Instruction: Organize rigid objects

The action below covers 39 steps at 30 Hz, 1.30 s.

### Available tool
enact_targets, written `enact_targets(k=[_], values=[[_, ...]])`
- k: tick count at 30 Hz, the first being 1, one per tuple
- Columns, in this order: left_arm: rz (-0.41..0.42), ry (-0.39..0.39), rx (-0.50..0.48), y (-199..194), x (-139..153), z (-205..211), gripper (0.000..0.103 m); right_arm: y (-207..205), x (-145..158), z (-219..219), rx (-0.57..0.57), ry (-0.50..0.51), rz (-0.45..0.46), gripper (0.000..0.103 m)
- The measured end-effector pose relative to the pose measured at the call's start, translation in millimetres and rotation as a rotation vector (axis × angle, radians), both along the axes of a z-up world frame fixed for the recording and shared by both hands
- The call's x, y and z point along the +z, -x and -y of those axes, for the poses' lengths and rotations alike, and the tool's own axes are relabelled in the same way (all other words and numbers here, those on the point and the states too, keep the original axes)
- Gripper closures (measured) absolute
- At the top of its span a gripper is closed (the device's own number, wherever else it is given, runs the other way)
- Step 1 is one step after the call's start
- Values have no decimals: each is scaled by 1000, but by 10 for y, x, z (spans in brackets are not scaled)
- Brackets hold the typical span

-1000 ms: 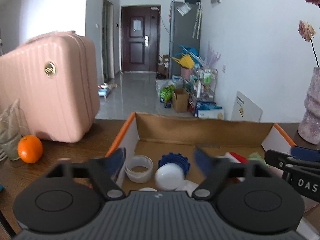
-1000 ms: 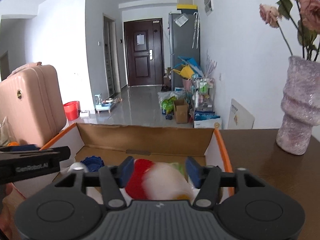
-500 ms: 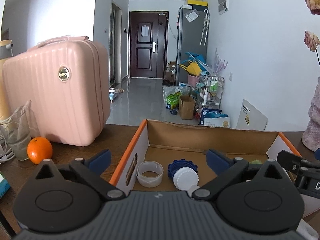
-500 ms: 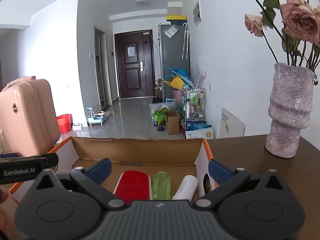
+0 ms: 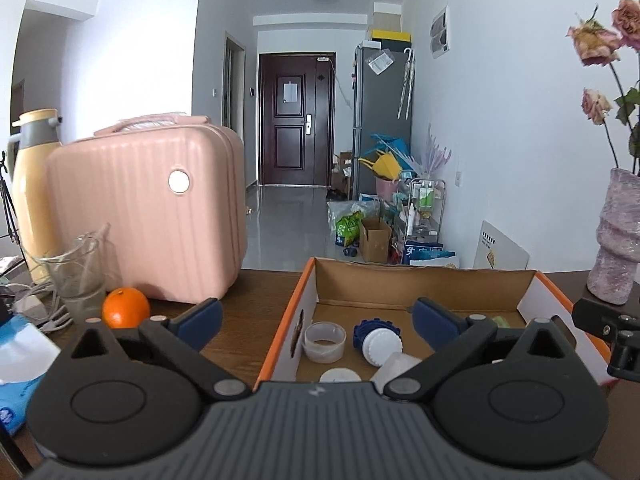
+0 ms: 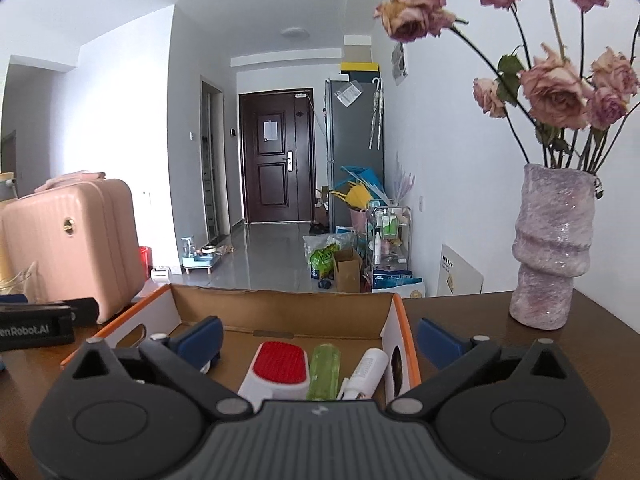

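Cardboard box (image 5: 308, 292): open-topped, orange-edged, resting on the dark wooden bench (image 5: 256, 292). It holds all the small rigid items. Likely light and stiff but crushable at the walls; best lifted by the side cut-outs.
Lint brush (image 6: 280, 368): white body with a red pad, lying flat in the right part of the box. Probably light and hard; grip across its narrow white sides, not the pad.
Green bottle (image 6: 325, 372): translucent, lying on its side just right of the brush. Smooth and round, so it may roll or slip; pinch mid-body.
White tube (image 6: 367, 372): lying beside the green bottle, against the right wall. Light; take it across the barrel.
Tape ring (image 5: 325, 341): clear, standing in the left part of the box. Thin-walled and light; grip across the rim.
Blue and white caps (image 5: 378, 340): ridged, touching each other, just right of the ring. Hard and small; the ridges should help the hold.
Left hand-held gripper (image 5: 316, 320): jaws spread wide, nothing between them, hovering above and nearer the camera than the ring and caps.
Right hand-held gripper (image 6: 320, 340): jaws spread wide and empty, above the brush, bottle and tube, straddling the right wall.
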<state>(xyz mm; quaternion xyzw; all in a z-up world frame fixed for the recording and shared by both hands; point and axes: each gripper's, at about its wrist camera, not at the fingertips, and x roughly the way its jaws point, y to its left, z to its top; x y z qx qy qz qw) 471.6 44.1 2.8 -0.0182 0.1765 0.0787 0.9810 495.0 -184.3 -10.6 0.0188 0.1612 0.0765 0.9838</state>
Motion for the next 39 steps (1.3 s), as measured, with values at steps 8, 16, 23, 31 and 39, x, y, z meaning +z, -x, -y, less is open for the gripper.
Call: enact_targets(k=[8, 16, 23, 31, 39], values=[[30, -7, -7, 537, 85, -37, 0, 524, 70, 72, 9, -13, 26, 0], [88, -10, -16, 1327, 251, -47, 0, 1295, 213, 126, 34, -23, 90, 0], [137, -26, -30, 2132, 324, 26, 0, 2127, 230, 149, 73, -4, 139, 0], [103, -15, -25, 2795, 179, 32, 0, 2771, 144, 236, 85, 4, 133, 0], [75, -10, -26, 3174, 74, 35, 0, 3196, 96, 258, 98, 4, 138, 0]])
